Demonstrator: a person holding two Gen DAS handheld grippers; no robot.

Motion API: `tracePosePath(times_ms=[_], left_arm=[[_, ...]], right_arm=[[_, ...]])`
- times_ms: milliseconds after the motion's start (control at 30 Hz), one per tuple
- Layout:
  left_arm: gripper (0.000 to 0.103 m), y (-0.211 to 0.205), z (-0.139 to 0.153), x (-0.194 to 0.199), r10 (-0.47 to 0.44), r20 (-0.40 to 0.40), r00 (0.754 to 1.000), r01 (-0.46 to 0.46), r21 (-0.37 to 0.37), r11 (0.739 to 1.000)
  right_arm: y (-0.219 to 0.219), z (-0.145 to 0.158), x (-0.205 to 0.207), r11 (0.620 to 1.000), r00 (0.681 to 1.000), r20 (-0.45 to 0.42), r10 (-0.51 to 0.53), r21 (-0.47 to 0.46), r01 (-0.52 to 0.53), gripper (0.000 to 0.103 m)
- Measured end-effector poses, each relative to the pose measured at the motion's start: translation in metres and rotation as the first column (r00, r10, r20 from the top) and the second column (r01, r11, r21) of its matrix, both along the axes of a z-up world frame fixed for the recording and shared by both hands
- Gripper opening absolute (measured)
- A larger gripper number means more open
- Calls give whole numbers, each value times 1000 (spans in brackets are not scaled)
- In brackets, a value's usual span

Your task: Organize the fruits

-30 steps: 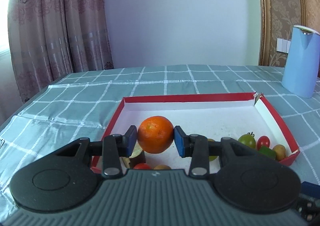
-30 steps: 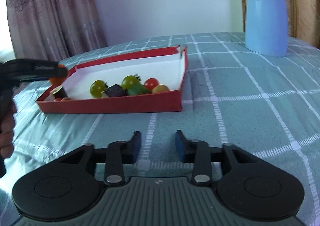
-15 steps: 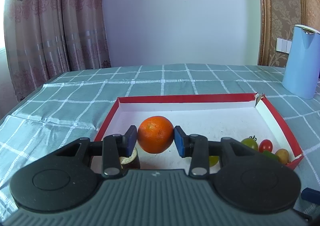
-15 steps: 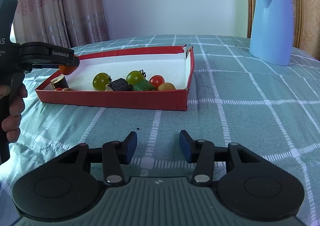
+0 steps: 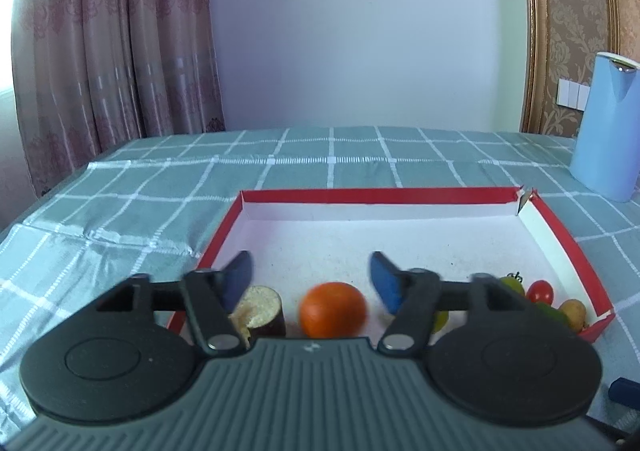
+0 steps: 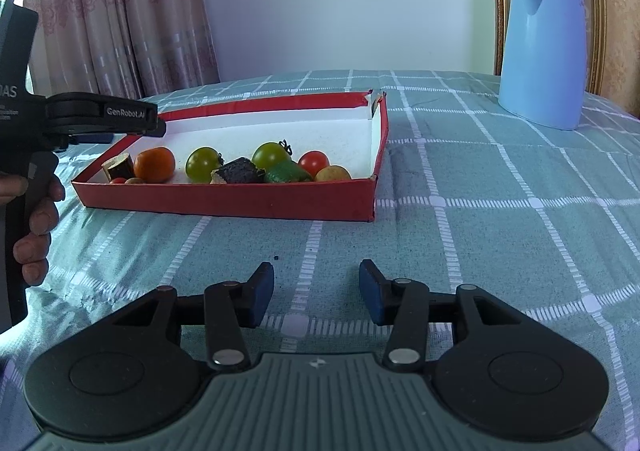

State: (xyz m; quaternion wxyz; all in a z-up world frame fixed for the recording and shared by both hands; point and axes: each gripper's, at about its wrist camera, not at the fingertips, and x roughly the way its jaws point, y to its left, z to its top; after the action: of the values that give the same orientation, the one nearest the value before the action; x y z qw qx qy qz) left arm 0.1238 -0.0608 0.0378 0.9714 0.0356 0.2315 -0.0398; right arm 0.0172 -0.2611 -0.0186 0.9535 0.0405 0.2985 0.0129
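Note:
An orange (image 5: 333, 309) lies free in the near left part of the red tray (image 5: 376, 196), blurred in the left wrist view. My left gripper (image 5: 310, 277) hangs just above it, its jaws opening, nothing pressed between the blue pads. Beside the orange stands a brown cut stub (image 5: 260, 311). From the right wrist view the orange (image 6: 154, 164) rests in the tray (image 6: 224, 199) next to green tomatoes (image 6: 203, 164), a dark block (image 6: 240, 171), a red tomato (image 6: 313, 162) and a yellow fruit (image 6: 333, 173). My right gripper (image 6: 316, 291) stands open over bare cloth.
A light blue kettle (image 6: 544, 51) stands at the back right of the checked green tablecloth (image 6: 500, 211). A hand (image 6: 36, 219) holds the left gripper's handle at the left edge. Curtains (image 5: 112, 51) hang behind the table's far left.
The left gripper's jaws have spread and let go of the orange, which has dropped into the tray beside the brown stub. The right gripper's jaws opened slightly wider.

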Motion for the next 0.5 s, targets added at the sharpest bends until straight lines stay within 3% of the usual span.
tracePosePath(times_ms=[367, 500], left_arm=[[95, 8, 13, -39, 13, 57, 998, -15, 39, 999], [103, 15, 19, -62, 9, 81, 997, -11, 22, 1000]], right_arm=[[-1, 0, 0, 1000, 1000, 2, 0, 9, 0, 45], [-2, 0, 0, 1000, 1000, 2, 0, 9, 0, 45]])
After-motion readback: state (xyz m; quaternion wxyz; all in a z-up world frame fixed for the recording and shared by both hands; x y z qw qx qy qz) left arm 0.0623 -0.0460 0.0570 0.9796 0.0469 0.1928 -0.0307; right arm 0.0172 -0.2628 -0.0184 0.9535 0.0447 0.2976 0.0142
